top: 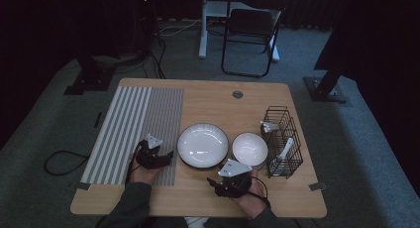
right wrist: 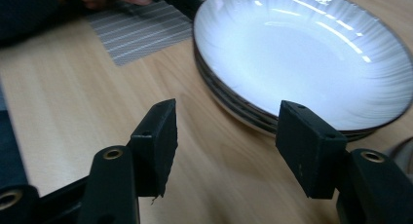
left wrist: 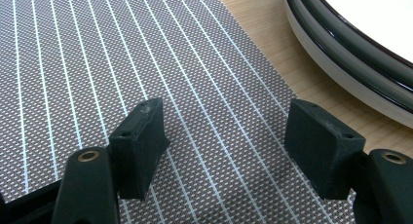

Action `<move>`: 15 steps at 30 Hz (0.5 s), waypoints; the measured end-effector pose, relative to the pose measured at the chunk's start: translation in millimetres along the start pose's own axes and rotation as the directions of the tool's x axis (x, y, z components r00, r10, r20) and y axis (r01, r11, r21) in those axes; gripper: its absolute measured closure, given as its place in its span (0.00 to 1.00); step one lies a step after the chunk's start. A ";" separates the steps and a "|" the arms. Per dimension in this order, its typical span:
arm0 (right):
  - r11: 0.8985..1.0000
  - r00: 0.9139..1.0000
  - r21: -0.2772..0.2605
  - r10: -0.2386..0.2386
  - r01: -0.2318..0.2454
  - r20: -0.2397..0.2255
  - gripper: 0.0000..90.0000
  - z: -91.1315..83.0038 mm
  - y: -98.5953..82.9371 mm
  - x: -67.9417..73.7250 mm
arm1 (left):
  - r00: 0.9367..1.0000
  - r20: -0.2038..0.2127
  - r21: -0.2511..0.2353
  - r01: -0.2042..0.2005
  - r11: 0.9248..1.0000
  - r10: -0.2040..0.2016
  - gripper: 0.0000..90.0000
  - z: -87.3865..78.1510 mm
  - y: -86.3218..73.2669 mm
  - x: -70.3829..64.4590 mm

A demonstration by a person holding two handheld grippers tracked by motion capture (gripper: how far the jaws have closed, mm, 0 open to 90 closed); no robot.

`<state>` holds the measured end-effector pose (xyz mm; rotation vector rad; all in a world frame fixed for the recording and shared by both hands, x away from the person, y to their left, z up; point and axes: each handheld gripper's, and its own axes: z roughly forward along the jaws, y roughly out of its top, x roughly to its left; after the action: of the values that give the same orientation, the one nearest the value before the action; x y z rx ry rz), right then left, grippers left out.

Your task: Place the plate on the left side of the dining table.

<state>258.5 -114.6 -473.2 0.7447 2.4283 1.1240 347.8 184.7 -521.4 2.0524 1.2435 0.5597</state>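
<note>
Mat [top: 131, 129] left, plates [top: 202, 144] centre, bowl [top: 249, 148] then rack [top: 284, 139] right

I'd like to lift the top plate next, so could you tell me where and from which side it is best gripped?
Grip the top plate at its near rim, coming from the person's side with the right gripper, whose open jaws already face it. The raised, thin rim overhangs the stack, so one jaw can probably slip under and one over.
</note>
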 end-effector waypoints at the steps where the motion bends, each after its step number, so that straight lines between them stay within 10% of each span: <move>1: 1.000 1.000 0.004 -0.004 0.004 0.008 0.45 -0.3 0.6 -0.5 | 1.000 0.000 0.000 0.000 1.000 0.000 0.36 0.0 0.0 0.1; 15: 1.000 0.999 0.011 -0.008 0.007 0.046 0.47 1.5 2.0 -4.2 | 1.000 -0.006 -0.005 -0.015 1.000 0.015 0.45 -9.1 5.5 -3.4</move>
<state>263.2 -115.1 -472.1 0.7559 2.3993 1.0799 343.6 182.8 -511.3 2.0585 1.2298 0.5754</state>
